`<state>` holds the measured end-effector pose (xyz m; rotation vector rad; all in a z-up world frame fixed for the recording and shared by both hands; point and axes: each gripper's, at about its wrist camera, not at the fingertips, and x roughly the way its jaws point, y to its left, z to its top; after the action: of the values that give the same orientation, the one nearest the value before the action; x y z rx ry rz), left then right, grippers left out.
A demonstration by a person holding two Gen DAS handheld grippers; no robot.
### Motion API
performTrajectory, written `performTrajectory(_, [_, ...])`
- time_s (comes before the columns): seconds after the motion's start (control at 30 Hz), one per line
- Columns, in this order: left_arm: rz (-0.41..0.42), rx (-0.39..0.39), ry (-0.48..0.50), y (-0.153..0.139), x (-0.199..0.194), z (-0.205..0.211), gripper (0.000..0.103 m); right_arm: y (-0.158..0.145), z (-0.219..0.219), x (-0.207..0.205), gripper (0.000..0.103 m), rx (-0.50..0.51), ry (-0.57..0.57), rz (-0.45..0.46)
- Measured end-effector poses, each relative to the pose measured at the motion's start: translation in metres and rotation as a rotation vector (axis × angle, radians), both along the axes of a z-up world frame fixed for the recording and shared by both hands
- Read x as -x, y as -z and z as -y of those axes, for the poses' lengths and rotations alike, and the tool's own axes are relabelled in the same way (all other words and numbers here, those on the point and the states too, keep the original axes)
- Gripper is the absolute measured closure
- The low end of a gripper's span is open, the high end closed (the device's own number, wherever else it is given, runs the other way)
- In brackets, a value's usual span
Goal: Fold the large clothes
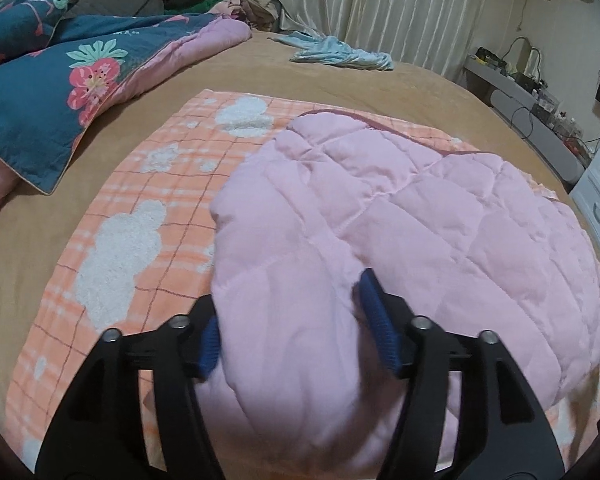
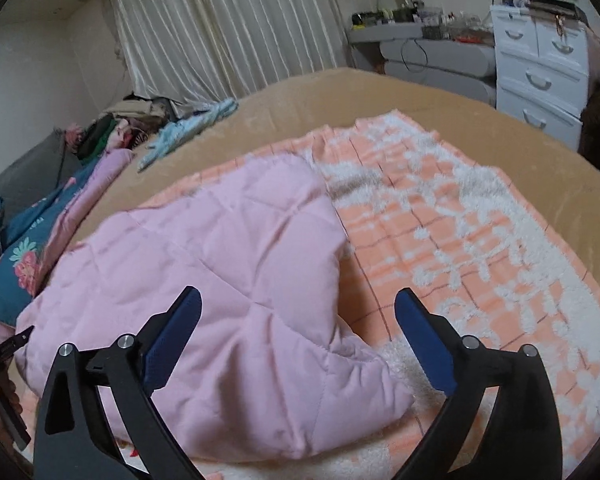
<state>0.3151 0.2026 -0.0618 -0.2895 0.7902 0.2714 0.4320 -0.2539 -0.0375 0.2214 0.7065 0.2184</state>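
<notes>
No brand, label or writing is legible in either view. Bed [image 1: 340, 76] is the largest surface: tan, short-pile, matte cover, filling both frames. On it lies an orange plaid blanket [image 1: 172, 184], flat, fleecy, with raised white terry patches in cloud-like shapes and thin dark red grid lines. On top of the blanket sits the pink quilted garment [image 1: 440, 216], puffy, stitched in a diamond grid, with a darker mauve trim along its far edge; bunched rather than flat, with a rounded fold at the near left. Far left: a teal floral quilt [image 1: 60, 80], pink backing, crumpled. Far centre: a light blue cloth [image 1: 340, 54], wrinkled. Right wall: a white drawer chest [image 2: 540, 72] with curved handles. Left gripper [image 1: 296, 328]: black frame, ribbed blue pads; jaws part-closed with a thick fold of the pink garment bulging between them, both pads touching the fabric. Right gripper [image 2: 300, 340]: jaws spread wide, over the garment's near right corner, its right pad over the blanket; nothing between the pads is pinched.
</notes>
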Motion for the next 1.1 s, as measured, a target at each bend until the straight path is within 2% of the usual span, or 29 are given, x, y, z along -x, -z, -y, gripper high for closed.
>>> performTrajectory(0.27, [0.052,0.049,0.018,-0.027,0.015,0.007,0.025,-0.026,-0.012,0.021,0.005,0.04,-0.042,0.064])
performTrajectory(0.5, [0.114,0.021,0.045,-0.052,0.032,0.023,0.01,-0.042,-0.02,0.038,0.004,0.045,-0.065,0.115])
performTrajectory(0.73, [0.134,-0.027,0.052,-0.065,0.05,0.034,0.01,-0.055,-0.023,0.05,0.004,0.032,-0.064,0.152])
performTrajectory(0.87, [0.137,-0.03,0.043,-0.067,0.061,0.035,0.01,-0.059,-0.022,0.059,0.004,0.016,-0.053,0.165])
performTrajectory(1.1, [0.122,-0.04,0.026,-0.061,0.072,0.033,0.009,-0.053,-0.022,0.074,0.004,0.002,-0.054,0.149])
